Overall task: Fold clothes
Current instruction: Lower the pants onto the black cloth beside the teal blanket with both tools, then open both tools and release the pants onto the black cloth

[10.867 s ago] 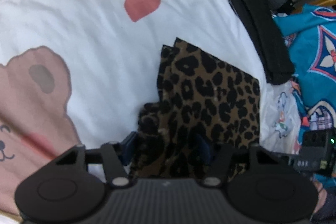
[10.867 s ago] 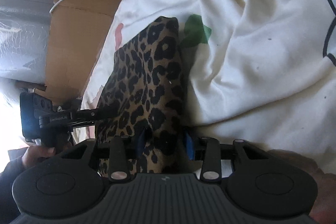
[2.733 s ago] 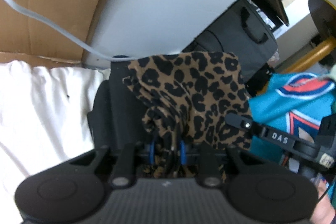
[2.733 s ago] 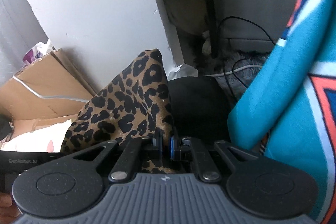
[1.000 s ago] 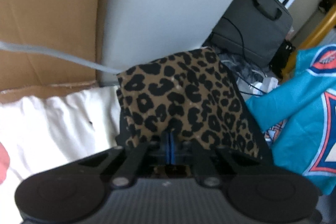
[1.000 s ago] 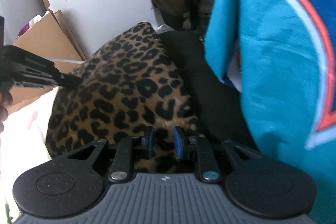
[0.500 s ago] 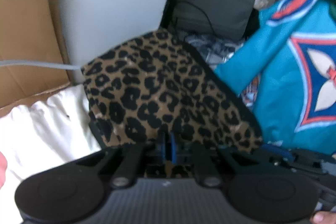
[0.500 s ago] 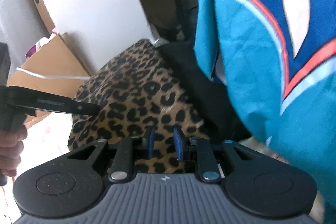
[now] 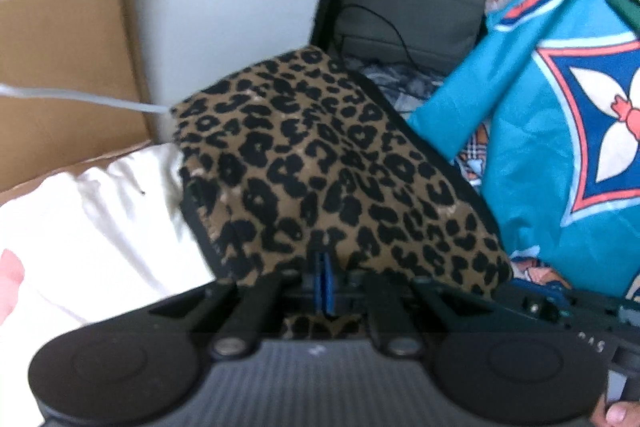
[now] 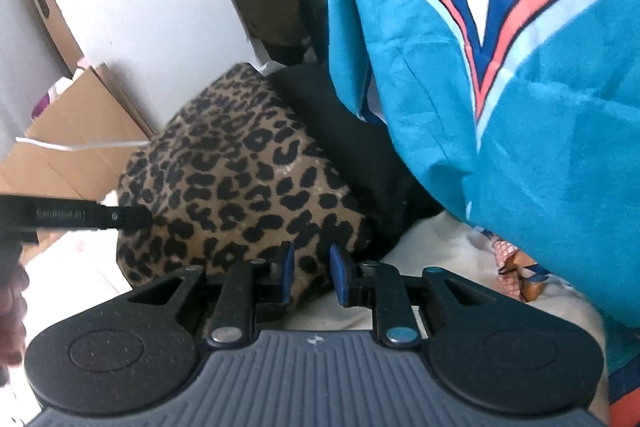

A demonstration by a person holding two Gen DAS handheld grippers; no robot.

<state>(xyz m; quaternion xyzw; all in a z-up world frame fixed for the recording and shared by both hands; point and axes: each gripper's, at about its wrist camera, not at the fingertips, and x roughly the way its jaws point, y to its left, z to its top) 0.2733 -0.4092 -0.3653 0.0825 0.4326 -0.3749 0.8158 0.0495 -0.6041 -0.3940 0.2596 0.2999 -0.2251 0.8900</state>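
The folded leopard-print garment (image 9: 320,171) lies on top of a folded black garment (image 10: 352,147) at the bed's edge. My left gripper (image 9: 322,281) is shut on the leopard garment's near edge, its blue pads pressed together. My right gripper (image 10: 311,269) is open, its blue pads parted over the garment's near right corner (image 10: 256,187) and holding nothing. The left gripper's finger (image 10: 92,217) shows at the garment's left side in the right wrist view.
A teal printed garment (image 9: 560,131) (image 10: 520,87) hangs close on the right. White bedding (image 9: 92,219) spreads to the left. A cardboard box (image 9: 64,59), a grey cable (image 9: 80,99), a white wall and a grey bag (image 9: 412,7) stand behind.
The leopard garment was carried from the white bedding to the black pile. In the last second the right gripper's pads have parted wider and both grippers have drawn back slightly.
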